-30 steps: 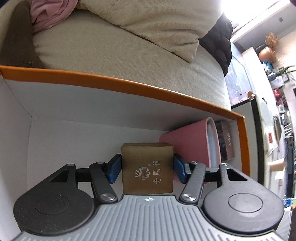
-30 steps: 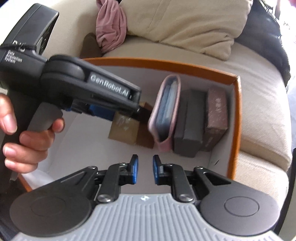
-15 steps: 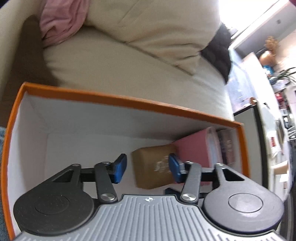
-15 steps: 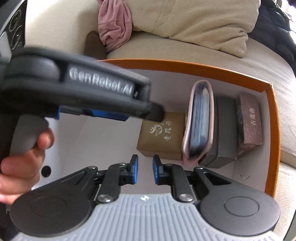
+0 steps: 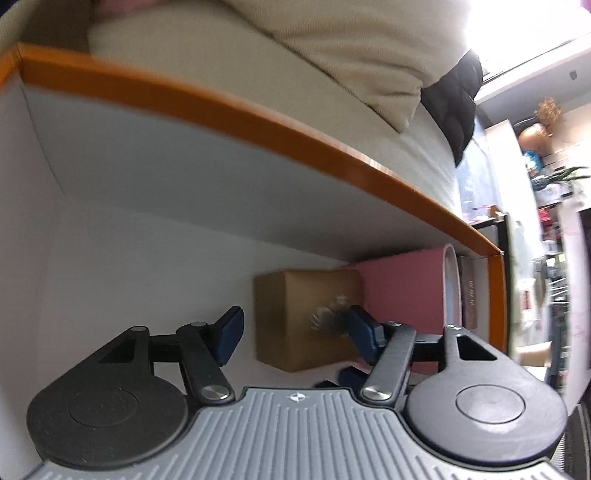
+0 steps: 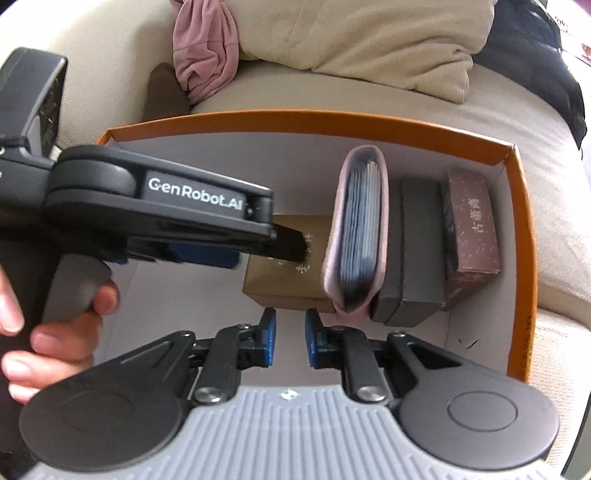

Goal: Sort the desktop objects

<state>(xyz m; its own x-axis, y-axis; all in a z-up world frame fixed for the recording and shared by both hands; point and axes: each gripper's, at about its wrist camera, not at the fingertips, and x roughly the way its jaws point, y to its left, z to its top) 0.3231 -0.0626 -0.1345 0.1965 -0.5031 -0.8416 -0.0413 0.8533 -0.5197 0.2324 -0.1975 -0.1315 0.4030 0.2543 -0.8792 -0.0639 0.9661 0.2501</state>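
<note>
A brown gift box (image 5: 295, 317) with gold lettering lies flat on the floor of the orange-rimmed white box (image 5: 258, 114), against a pink card holder (image 5: 402, 291). My left gripper (image 5: 295, 332) is open just above the brown box, its jaws wide apart and empty. In the right wrist view the brown box (image 6: 288, 273) lies beside the pink card holder (image 6: 360, 232), a dark grey box (image 6: 419, 254) and a maroon box (image 6: 471, 229). My right gripper (image 6: 290, 338) hovers at the box's near edge, jaws a narrow gap apart, empty.
The orange-rimmed box (image 6: 524, 251) sits on a beige sofa with a cream cushion (image 6: 362, 33), a pink cloth (image 6: 207, 51) and a black garment (image 6: 535, 62). The left half of the box floor is bare. A hand (image 6: 55, 325) holds the left gripper body.
My left gripper let go of the brown box, which now lies flat beside the pink card holder. The jaws opened and pulled back. The right gripper stayed nearly still.
</note>
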